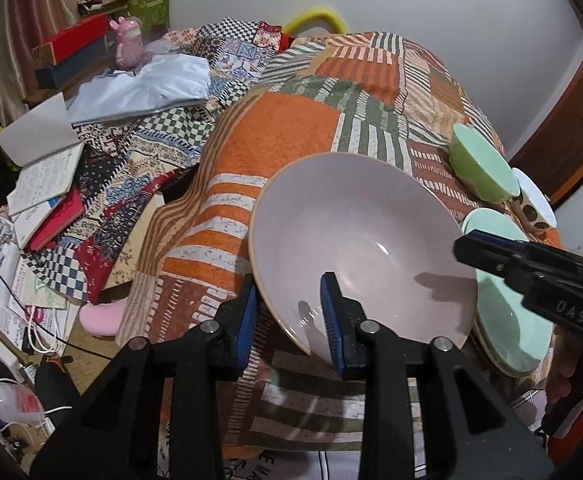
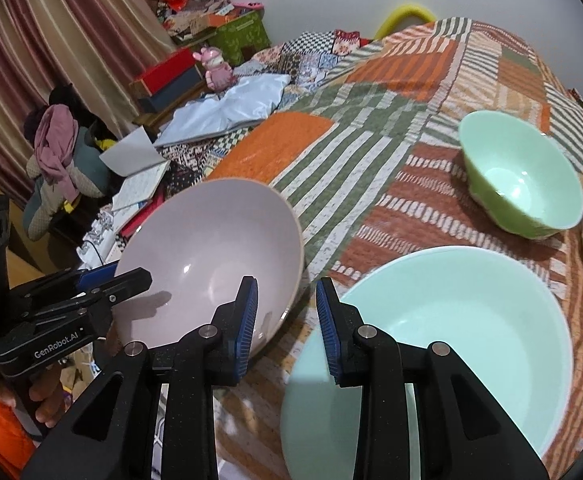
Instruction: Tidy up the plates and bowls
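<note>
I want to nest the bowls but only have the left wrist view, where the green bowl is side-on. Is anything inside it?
Observer: No. The right wrist view looks into the green bowl, and it is empty.
Operator: Does the pink bowl touch the mint dish? They overlap for me.
Observer: A strip of quilt shows between the pink bowl and the mint dish.
Operator: Is the right gripper carrying anything?
Observer: No, nothing sits between the fingers of the right gripper.

pink bowl (image 2: 207,256) and mint plate (image 2: 451,340) crowd near edge, quilt (image 2: 331,152) beyond open
</note>
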`<state>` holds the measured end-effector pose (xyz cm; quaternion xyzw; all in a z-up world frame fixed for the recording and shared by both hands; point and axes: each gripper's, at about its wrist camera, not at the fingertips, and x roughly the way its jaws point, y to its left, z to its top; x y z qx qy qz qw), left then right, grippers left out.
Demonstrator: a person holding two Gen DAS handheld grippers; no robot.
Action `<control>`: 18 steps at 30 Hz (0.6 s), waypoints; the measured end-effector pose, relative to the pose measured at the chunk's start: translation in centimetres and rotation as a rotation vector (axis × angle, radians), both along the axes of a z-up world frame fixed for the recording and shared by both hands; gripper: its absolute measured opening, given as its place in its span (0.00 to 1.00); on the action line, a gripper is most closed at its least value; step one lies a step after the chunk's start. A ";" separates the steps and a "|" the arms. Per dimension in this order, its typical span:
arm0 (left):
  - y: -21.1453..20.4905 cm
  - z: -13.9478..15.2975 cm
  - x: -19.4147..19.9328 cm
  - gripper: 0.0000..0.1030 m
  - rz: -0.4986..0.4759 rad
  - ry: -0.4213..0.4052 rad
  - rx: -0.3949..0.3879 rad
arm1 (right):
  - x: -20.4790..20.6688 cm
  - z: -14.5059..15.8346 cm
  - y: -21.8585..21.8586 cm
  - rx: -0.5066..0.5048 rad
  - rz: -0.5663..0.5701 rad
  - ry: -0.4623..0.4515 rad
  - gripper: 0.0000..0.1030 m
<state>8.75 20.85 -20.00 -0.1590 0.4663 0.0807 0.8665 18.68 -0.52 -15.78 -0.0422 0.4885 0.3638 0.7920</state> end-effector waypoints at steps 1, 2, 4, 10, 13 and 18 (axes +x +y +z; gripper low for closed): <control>-0.1 0.2 -0.1 0.34 0.002 -0.003 0.005 | 0.0 0.2 -0.3 0.005 -0.003 -0.004 0.27; -0.2 0.5 -0.2 0.35 0.004 -0.007 0.013 | -0.1 0.5 -0.7 0.011 -0.008 -0.012 0.27; -0.5 1.2 -0.4 0.37 0.008 -0.019 0.031 | -0.1 1.1 -1.4 0.021 -0.015 -0.024 0.27; -1.6 3.6 -0.7 0.46 0.003 -0.070 0.061 | -0.2 2.6 -3.4 0.048 -0.045 -0.061 0.27; -2.7 4.4 -0.3 0.47 -0.017 -0.087 0.078 | -0.2 3.3 -4.7 0.058 -0.065 -0.086 0.31; -5.0 5.4 0.9 0.50 -0.056 -0.107 0.078 | 0.5 4.4 -7.2 0.077 -0.117 -0.123 0.38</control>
